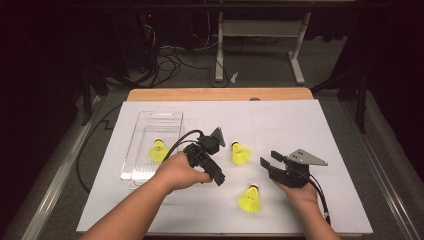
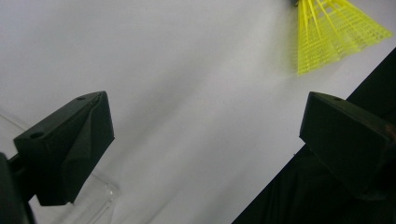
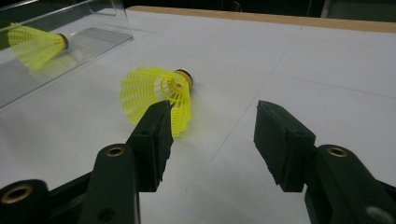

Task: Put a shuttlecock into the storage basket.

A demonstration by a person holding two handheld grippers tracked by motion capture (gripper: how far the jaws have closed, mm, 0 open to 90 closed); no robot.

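With both tools released and empty, the yellow plastic-skirted shuttlecock [image 3: 156, 93] lying on the white tabletop [image 1: 300, 125] just ahead of the right tool [image 3: 210, 135] should be centred between its jaws before being clenched gently.

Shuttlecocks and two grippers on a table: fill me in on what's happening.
A person holds a gripper in each hand over a white table. One yellow shuttlecock lies in a clear tray; two more lie loose, a middle one and a near one. The left gripper is open and empty near the tray. The right gripper is open, aimed beside the middle shuttlecock, gripping nothing.
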